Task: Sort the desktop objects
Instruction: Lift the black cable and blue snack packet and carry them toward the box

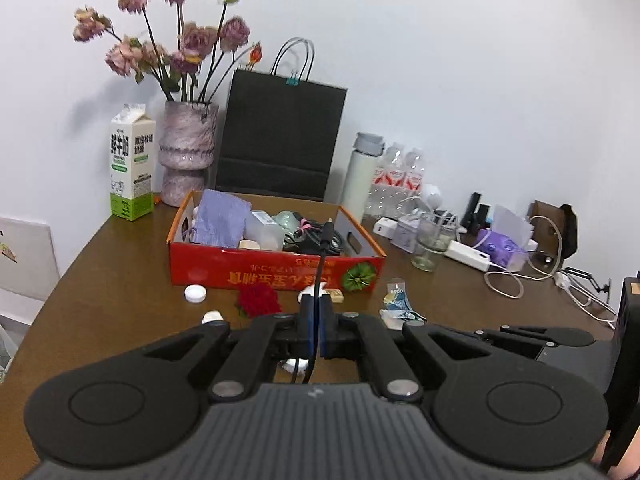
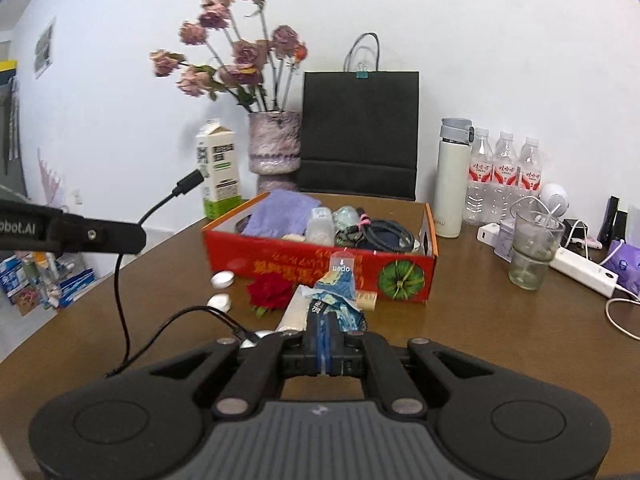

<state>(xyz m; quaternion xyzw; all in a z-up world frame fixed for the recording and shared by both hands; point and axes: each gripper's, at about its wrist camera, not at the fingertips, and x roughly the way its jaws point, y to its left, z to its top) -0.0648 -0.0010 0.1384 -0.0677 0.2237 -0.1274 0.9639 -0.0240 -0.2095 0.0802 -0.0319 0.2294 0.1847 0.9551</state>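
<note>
Left wrist view: the left gripper has its fingers pressed together on a thin black cable, whose plug end sticks up in front of the red box. The box stands on the brown table and holds a purple cloth, a clear plastic container and a coil of dark cords. Just in front of the box lie a red flower, a white cap and a blue packet. Behind it stand a milk carton, a vase of dried roses and a black paper bag.

Right wrist view: the right gripper is clamped on the blue packet, which rises tilted in front of the box. At the left, the left gripper holds the cable; its loose length hangs down to the table. A glass, a white flask and water bottles stand to the right.
</note>
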